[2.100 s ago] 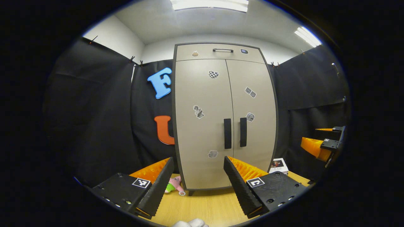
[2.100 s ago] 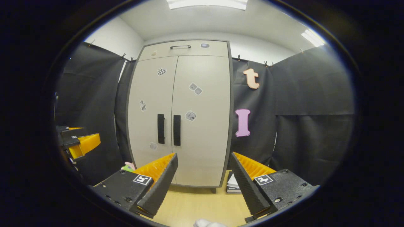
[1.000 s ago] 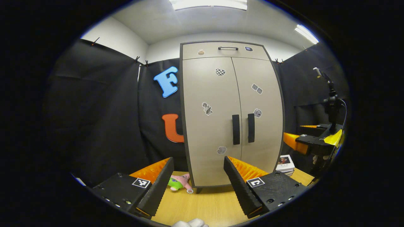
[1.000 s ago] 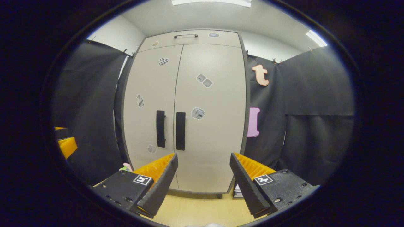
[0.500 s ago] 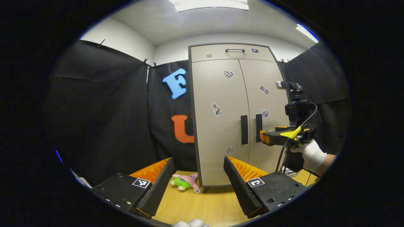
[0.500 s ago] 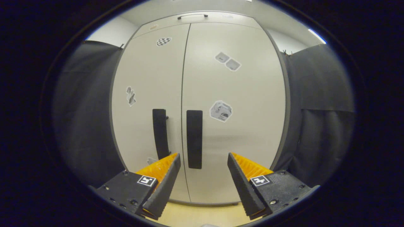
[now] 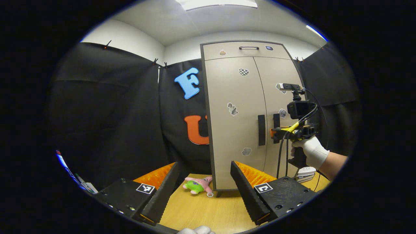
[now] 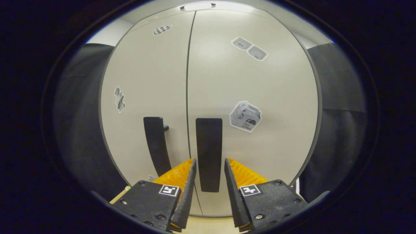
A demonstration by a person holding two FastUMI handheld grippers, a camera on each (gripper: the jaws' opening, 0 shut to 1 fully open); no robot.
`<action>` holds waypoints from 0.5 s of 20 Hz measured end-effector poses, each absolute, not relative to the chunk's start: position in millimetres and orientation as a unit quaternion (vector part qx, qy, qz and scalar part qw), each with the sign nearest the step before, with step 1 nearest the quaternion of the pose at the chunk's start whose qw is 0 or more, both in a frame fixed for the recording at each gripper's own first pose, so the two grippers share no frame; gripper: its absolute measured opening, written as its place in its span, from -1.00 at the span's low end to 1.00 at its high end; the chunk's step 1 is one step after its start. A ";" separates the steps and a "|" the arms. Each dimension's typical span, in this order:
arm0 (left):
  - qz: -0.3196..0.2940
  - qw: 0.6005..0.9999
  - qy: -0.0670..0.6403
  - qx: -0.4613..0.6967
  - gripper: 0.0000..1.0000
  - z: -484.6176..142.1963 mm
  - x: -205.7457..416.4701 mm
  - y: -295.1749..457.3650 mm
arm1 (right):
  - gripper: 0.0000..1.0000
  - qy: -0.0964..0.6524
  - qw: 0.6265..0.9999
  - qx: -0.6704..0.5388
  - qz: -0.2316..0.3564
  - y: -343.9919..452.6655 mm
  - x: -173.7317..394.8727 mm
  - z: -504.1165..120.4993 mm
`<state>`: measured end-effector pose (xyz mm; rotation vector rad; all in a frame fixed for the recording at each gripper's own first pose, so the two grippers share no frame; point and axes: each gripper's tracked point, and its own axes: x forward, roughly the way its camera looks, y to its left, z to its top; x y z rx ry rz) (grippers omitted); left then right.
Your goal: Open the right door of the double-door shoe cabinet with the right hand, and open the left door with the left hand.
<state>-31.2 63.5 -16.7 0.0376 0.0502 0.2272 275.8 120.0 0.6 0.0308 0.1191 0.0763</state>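
Observation:
The beige double-door shoe cabinet stands on the wooden table with both doors closed. In the right gripper view the right door's black handle stands upright between the fingers of my right gripper. The jaws are narrowed, one finger on each side, with a thin gap still showing. The left door's handle is just to its left. In the left gripper view the right gripper reaches the right handle, held by a gloved hand. My left gripper hangs open well short of the cabinet, low and left of the left handle.
A pink and green plush toy lies on the table at the cabinet's left foot. Books lie at its right foot. A drawer with a handle tops the cabinet. Black cloth walls close in on both sides.
My right gripper has moved in to the right door's handle and its fingers have narrowed around it. The left gripper has drifted left and slightly back, staying open. The doors have not moved.

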 end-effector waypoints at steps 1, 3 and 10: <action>0.114 0.993 0.027 0.018 0.90 -18.2 -31.4 64.8 | -0.07 0.060 0.997 0.014 0.038 121.3 278.8 1.2; 0.114 0.993 0.027 0.018 0.90 -18.4 -31.7 65.9 | -0.25 0.062 0.997 0.011 0.035 122.3 283.2 -0.5; 0.104 0.994 0.023 0.005 0.91 -17.4 -27.5 65.3 | -0.34 0.069 0.996 0.021 0.046 122.7 284.5 -2.2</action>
